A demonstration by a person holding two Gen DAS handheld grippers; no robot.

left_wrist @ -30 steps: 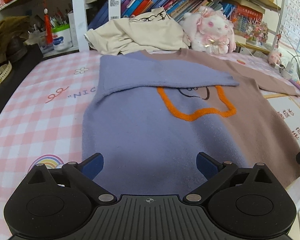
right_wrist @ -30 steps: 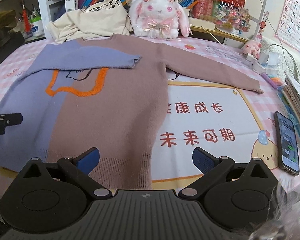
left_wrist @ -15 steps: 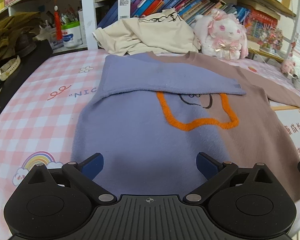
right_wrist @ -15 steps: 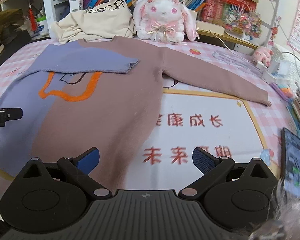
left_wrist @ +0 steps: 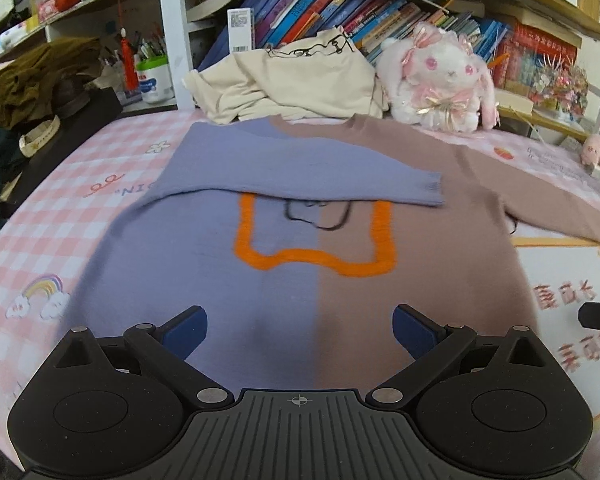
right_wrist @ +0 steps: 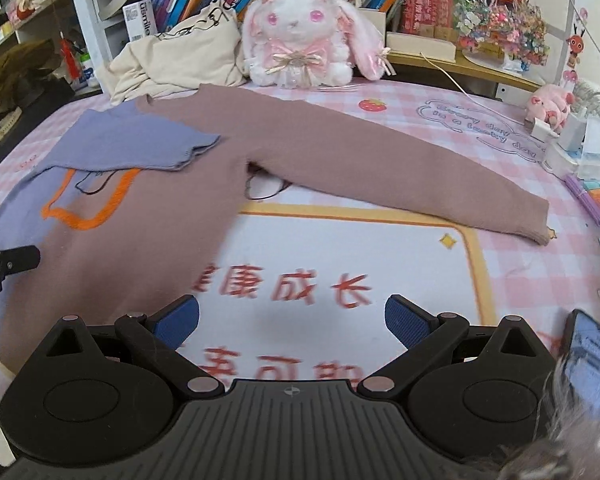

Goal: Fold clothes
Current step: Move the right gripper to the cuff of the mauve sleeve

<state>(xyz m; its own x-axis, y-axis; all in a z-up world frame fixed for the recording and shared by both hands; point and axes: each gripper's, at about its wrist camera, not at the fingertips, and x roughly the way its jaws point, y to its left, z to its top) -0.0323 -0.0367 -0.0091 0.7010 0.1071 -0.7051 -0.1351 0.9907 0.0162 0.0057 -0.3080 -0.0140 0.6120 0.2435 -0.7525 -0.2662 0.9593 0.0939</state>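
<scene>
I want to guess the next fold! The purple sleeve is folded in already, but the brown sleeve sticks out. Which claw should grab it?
Probably the right claw. It is open, and the brown sleeve stretches out straight ahead of it. The left claw hangs over the sweater body, farther from that sleeve.

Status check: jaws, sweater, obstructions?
Left gripper and right gripper: jaws open, empty. Sweater flat, purple sleeve folded across, brown sleeve still out. Phone near right gripper.

Bare mat [right_wrist: 340,248] lies open beside the sweater [right_wrist: 148,216]; the phone [right_wrist: 588,352] and, seemingly, chargers [right_wrist: 572,140] crowd the right edge, plush rabbit [right_wrist: 300,36] behind.
</scene>
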